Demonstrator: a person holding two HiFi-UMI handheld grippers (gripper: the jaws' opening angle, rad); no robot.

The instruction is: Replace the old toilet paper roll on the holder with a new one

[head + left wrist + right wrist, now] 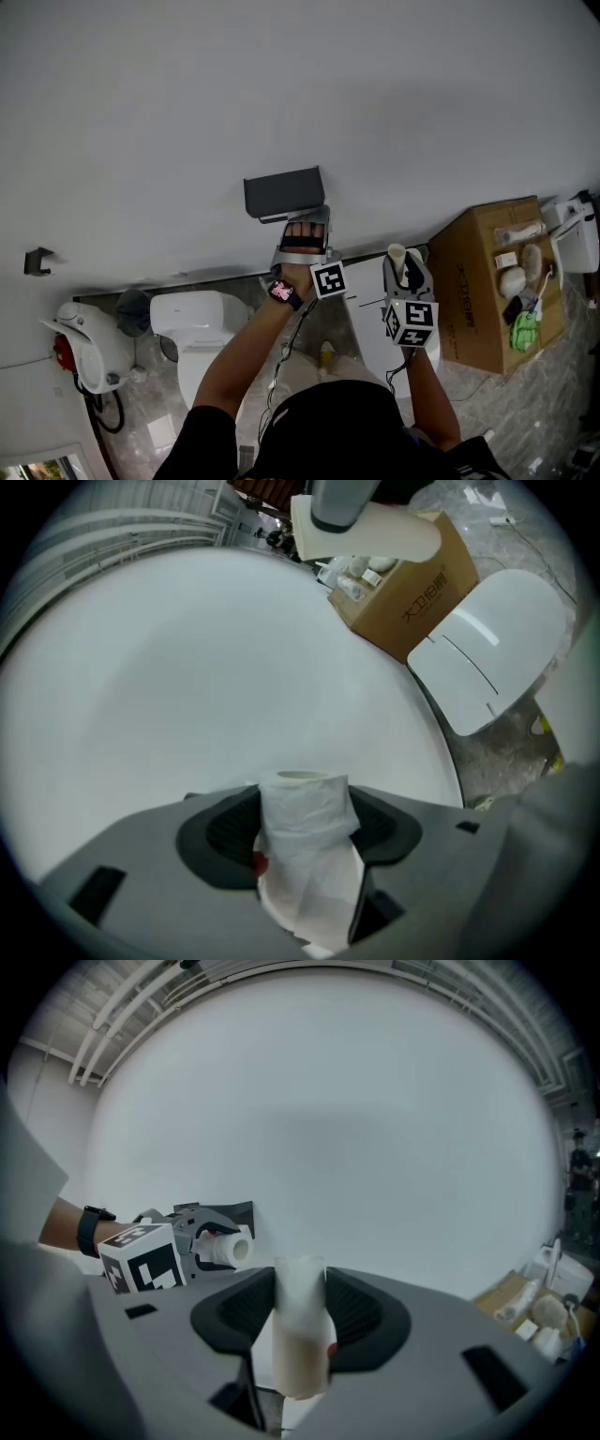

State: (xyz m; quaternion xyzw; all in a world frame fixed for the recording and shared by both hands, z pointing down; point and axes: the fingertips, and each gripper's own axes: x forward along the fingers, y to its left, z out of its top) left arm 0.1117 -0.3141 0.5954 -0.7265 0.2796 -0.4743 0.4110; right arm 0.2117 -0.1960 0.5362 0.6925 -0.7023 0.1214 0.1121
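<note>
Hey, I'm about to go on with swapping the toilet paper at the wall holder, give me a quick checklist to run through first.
1. Left gripper gripping the paper roll: ok, jaws closed on it.
2. Right gripper gripping the bare tube: ok.
3. Paper roll close to the holder: ok, the left gripper is right next to it.
4. Holder ready to take a roll: cannot tell, its inside is hidden.
5. Paper wound tidy: not ok, a loose tail hangs down between the jaws.
6. Right gripper clear of the holder: ok, it is off to the side.
</note>
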